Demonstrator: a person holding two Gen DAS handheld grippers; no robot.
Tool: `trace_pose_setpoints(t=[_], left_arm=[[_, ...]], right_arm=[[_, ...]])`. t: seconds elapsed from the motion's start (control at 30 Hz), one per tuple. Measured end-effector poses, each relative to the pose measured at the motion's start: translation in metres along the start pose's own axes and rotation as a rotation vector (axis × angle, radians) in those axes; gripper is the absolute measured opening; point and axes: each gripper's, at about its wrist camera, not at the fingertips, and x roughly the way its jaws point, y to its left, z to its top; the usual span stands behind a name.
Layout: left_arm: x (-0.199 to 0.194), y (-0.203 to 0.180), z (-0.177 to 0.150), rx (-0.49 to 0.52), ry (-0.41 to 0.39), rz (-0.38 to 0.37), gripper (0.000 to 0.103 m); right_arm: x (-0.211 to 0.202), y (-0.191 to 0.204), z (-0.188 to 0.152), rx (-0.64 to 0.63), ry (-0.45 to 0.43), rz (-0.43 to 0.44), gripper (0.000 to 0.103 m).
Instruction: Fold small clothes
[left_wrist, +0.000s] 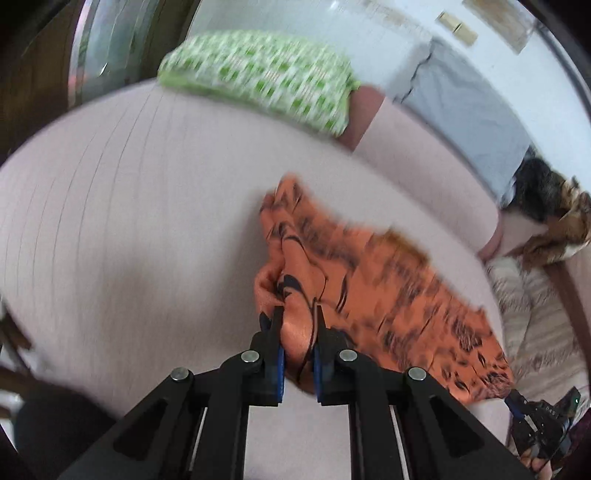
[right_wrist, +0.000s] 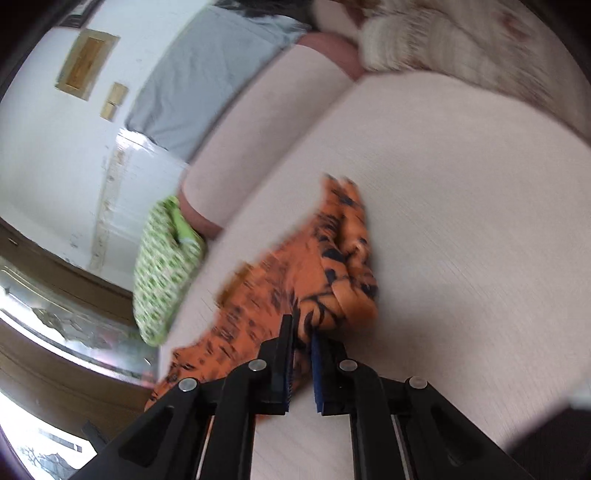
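1. Sofa seat (left_wrist: 129, 221): pale pink, ribbed, takes up most of both views; serves as the folding surface. Backrest behind it.
2. Green patterned cushion (left_wrist: 258, 74): lies at the back of the seat against the backrest, well apart from the work. Pale furry throw (right_wrist: 461, 40) sits at the seat's other end. Neither is involved.
3. Orange garment (left_wrist: 388, 288): black-marked, small, spread across the middle of the seat between the two grippers, bunched at both ends. Both views are motion-blurred.
4. Left gripper (left_wrist: 298, 317): jaws narrow, pinched on one bunched end of the garment; cloth fills the gap.
5. Right gripper (right_wrist: 303, 328): jaws nearly together, clamped on the opposite end, cloth wadded just past the tips.
6. Step in hand (judgement): both ends secured, garment partly raised off the seat; opening of a fold, or a stretch to flatten first.
7. Next move calls for (judgement): even tension between both grips, edges lined up, then one end laid over the other. Risk: thin cloth slips from a pinch.
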Motion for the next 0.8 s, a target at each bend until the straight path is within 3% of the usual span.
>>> trace_pose_setpoints(t=[0.07,0.1,0.13,0.2,0.27,0.33,0.43,0.53,0.6,0.67,0.7,0.73,0.8], left_arm=[[0.023,0.013,-0.015,0.003,0.079,0.071,0.014],[0.035,0.024,-0.018,-0.039,0.126,0.09,0.026],[0.034,0.03,-0.017,-0.07,0.12,0.085,0.031],[0.02,0.028,-0.008,-0.07,0.065,0.099,0.036],[0.002,0.018,0.004,-0.026,-0.019,0.137,0.043],[-0.01,0.008,0.016,-0.001,-0.092,0.149,0.048],[-0.013,-0.015,0.027,0.086,-0.14,0.129,0.05],[0.006,-0.038,0.029,0.164,-0.118,0.091,0.052],[0.031,-0.044,0.023,0.218,-0.083,0.105,0.061],[0.06,-0.039,0.01,0.276,0.023,0.188,0.061],[0.076,-0.036,0.007,0.313,0.075,0.235,0.061],[0.075,-0.037,0.007,0.329,0.049,0.24,0.061],[0.062,-0.039,0.013,0.303,-0.001,0.218,0.061]], right_arm=[[-0.008,-0.023,-0.017,0.034,0.007,-0.033,0.009],[-0.007,-0.035,-0.022,0.049,0.017,-0.066,0.011],[-0.003,-0.048,-0.023,0.071,0.046,-0.106,0.012],[-0.008,-0.057,-0.02,0.096,0.041,-0.097,0.012],[-0.022,-0.046,-0.012,0.026,-0.005,-0.099,0.012],[-0.023,-0.023,0.001,-0.039,-0.012,-0.043,0.012],[-0.002,0.007,0.021,-0.113,0.064,0.053,0.013],[0.042,0.018,0.037,-0.13,0.159,0.125,0.016],[0.066,0.004,0.043,-0.106,0.182,0.09,0.018],[0.093,-0.033,0.045,0.013,0.242,-0.079,0.016],[0.095,-0.042,0.045,0.071,0.245,-0.04,0.016],[0.091,-0.042,0.047,0.083,0.236,-0.021,0.017],[0.079,-0.015,0.057,-0.057,0.195,-0.073,0.019]])
